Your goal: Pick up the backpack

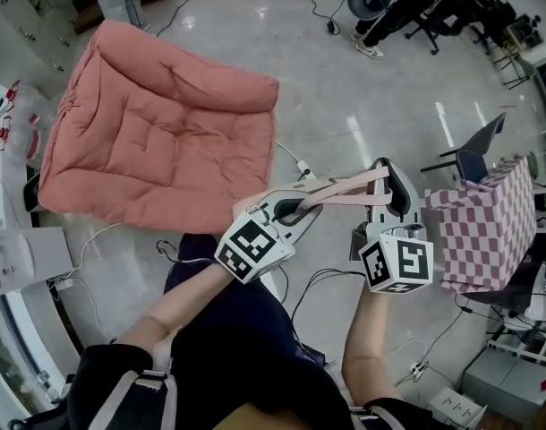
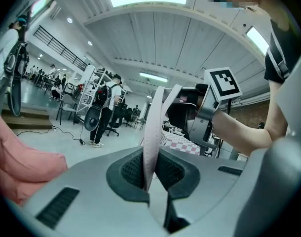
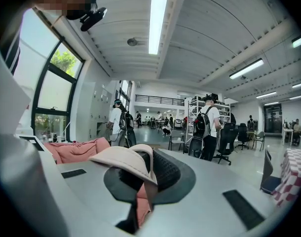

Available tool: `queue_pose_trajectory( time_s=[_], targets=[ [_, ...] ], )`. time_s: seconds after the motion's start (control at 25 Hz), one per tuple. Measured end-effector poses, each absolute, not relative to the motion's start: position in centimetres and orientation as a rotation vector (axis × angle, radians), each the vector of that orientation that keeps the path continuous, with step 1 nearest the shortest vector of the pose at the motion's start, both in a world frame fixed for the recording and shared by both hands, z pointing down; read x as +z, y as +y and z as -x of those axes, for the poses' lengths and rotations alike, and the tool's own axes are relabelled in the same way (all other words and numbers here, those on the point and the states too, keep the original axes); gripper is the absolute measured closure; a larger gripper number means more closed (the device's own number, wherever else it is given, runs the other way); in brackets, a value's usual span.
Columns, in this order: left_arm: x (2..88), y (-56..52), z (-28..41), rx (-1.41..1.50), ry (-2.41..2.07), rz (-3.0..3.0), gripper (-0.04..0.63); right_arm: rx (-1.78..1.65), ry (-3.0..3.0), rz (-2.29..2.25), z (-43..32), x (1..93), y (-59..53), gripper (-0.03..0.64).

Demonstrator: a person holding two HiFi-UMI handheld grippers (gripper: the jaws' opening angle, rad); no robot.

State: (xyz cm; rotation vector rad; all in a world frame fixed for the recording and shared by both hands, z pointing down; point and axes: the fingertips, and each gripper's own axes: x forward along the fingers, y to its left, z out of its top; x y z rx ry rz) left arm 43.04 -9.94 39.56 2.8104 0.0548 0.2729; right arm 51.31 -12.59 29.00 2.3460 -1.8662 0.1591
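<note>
A pale pink strap (image 1: 349, 184) stretches level between my two grippers above the floor. My left gripper (image 1: 295, 209) is shut on its left end; in the left gripper view the strap (image 2: 153, 132) rises out of the shut jaws towards my right gripper (image 2: 190, 110). My right gripper (image 1: 394, 191) is shut on the other end, where the strap (image 3: 123, 157) folds over the jaw pads. A dark navy bulk (image 1: 219, 303) sits below and between the arms; I cannot tell whether it is the backpack's body.
A large pink cushion (image 1: 157, 124) lies on the floor ahead to the left. A checked pink-and-white cloth (image 1: 488, 231) covers a table at the right, with a chair (image 1: 474, 155) beside it. Cables (image 1: 295, 161) cross the floor. People with backpacks (image 3: 209, 125) stand further off.
</note>
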Motion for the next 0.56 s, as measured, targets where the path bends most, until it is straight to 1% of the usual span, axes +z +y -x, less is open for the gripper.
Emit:
queue_pose_trajectory(
  time_s=[0.28, 0.56],
  targets=[
    [39.8, -7.1, -45.0, 0.275, 0.067, -2.805, 0.566, 0.150, -1.911, -2.373, -53.1, 29.0, -10.1, 0.578],
    [39.1, -6.0, -45.2, 0.273, 0.079, -2.806, 0.566, 0.151, -1.917, -2.387, -53.3, 28.3, -9.0, 0.578]
  ],
)
